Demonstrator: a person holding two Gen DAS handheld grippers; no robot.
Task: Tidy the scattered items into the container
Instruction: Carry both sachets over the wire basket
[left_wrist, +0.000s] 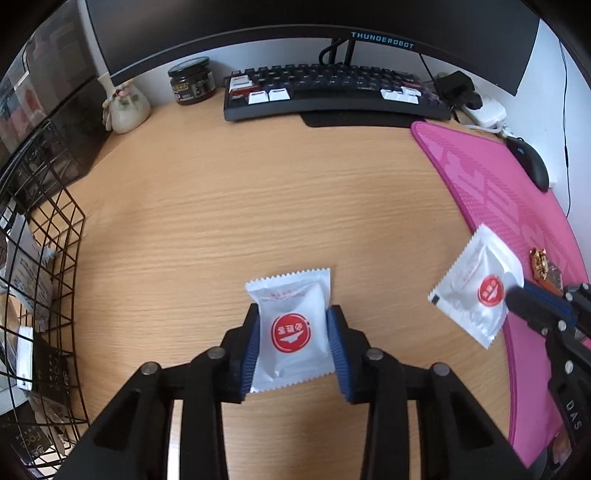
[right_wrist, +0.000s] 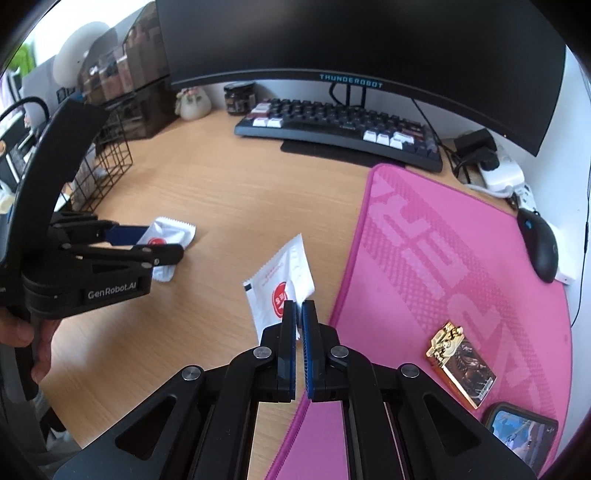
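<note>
Two white sachets with red round marks are each held in tongs over the wooden counter (left_wrist: 229, 192). The left sachet (left_wrist: 291, 332) sits between the blue pads of the left tongs (left_wrist: 293, 345), which are closed on its two long sides; whether it rests on the wood or hangs just above it I cannot tell. The right sachet (right_wrist: 282, 286) is pinched at one corner by the right tongs (right_wrist: 299, 308), nearly shut on it, and it stands tilted above the counter, close to the left edge of the pink mat (right_wrist: 461, 266). The wire basket (left_wrist: 64, 258) stands at the far left edge of the counter, already holding packets. Between the left sachet and the basket lies an open stretch of bare wood. The keyboard (left_wrist: 332, 90) lies along the far side, well apart from both sachets.
</note>
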